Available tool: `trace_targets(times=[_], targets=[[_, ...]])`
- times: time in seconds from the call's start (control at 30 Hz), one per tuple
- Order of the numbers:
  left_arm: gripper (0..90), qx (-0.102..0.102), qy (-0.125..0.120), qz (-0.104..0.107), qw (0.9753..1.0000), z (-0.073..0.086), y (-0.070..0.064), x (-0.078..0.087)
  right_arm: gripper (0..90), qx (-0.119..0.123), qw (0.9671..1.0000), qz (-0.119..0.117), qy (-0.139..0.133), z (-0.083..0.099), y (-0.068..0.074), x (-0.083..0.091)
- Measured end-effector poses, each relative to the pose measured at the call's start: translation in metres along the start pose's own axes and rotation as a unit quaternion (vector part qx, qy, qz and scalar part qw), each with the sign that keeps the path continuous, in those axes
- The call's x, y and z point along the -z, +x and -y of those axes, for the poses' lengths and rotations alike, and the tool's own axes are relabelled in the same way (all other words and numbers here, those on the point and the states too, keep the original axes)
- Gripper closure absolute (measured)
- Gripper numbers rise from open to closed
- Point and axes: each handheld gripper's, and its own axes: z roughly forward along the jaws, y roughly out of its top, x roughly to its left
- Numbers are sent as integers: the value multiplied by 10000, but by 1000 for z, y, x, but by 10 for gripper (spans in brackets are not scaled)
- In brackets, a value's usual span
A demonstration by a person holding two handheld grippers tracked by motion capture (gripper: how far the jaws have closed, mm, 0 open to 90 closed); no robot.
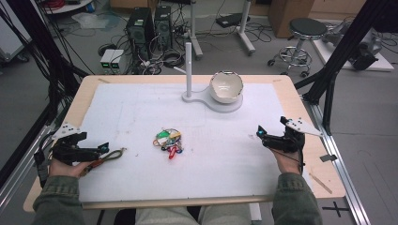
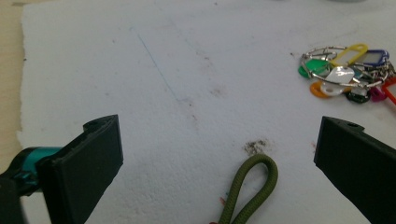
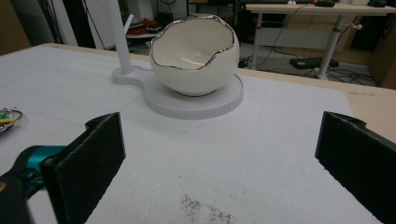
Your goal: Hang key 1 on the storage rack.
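Left gripper view shows your left claw spread around the olive cord loop; your right claw gapes, bare.

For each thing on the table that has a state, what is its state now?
Left tongs: open, astride the cord loop, not touching it.
Right tongs: open, holding nothing.
Cord: lying flat on the mat, not gripped.
Keys: bunched in a heap mid-mat, untouched.
Bowl: upright on its stand, looks empty.
Post: upright, nothing hanging on it.
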Motion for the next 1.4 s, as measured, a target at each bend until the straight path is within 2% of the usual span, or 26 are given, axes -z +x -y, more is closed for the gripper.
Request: trace_targets(times=[0.03,0.2,0.3,0.33,0.37,0.43,0.7,0.83,0.97,1.03,1.13,1.27,1.3,1.4], targets=[[17,0,0,0,10000,0,0,0,6,0,10000,-4,5,0,0,0],[17,-60,342,92,9994,1,0,-3,6,5,10000,-18,14,0,0,0],[17,-109,604,120,9980,1,0,-5,6,26,10000,-23,20,0,0,-1],[17,-197,814,130,9964,1,0,-5,6,38,10000,-27,28,0,0,-1],[17,-197,814,130,9964,1,0,-5,6,40,10000,-24,33,0,0,-1],[17,-248,962,143,9950,1,0,-5,6,42,10000,-24,31,0,0,-1],[17,-310,1193,231,9921,5,0,-6,6,44,10000,-26,34,0,0,-1],[17,-273,1265,278,9912,8,0,-6,7,42,10000,-35,47,0,1,-1],[17,-277,1431,302,9889,11,3,-5,7,80,9999,-36,53,0,1,-1],[17,-212,1504,333,9878,12,3,-5,7,74,9999,-35,73,1,1,-1],[23,-243,1631,401,9855,13,4,-5,6,86,9999,-39,66,1,1,-2],[85,-304,1730,461,9834,14,3,-4,6,93,9999,-18,64,0,1,-1],[138,-339,1757,461,9828,15,3,-4,7,86,9999,-22,67,0,1,-1],[181,-402,1810,395,9819,17,3,-2,6,76,9999,-23,77,1,1,-1]])
